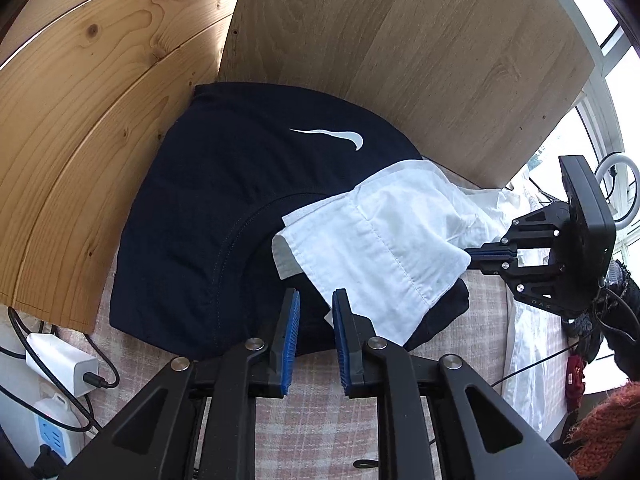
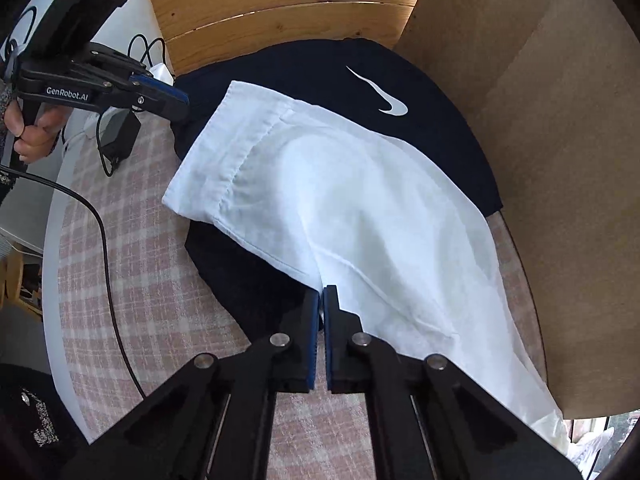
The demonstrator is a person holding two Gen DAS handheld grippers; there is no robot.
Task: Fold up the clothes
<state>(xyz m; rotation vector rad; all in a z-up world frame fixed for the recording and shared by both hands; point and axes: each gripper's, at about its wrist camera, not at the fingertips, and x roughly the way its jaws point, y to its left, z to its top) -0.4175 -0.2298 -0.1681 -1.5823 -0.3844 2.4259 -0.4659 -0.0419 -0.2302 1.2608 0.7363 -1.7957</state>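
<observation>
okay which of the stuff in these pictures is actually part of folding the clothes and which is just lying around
Part of the job:
white garment, pinched at its edge by the right gripper
dark navy shirt underneath it
left gripper, jaws apart, holding nothing

Just lying about:
white charger with black cable
power strip
orange knit fabric

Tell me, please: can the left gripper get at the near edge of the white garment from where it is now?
Probably yes. The left gripper is open and empty just beside the white garment, with nothing between them; the right gripper pinches another edge, clear of that path.
</observation>
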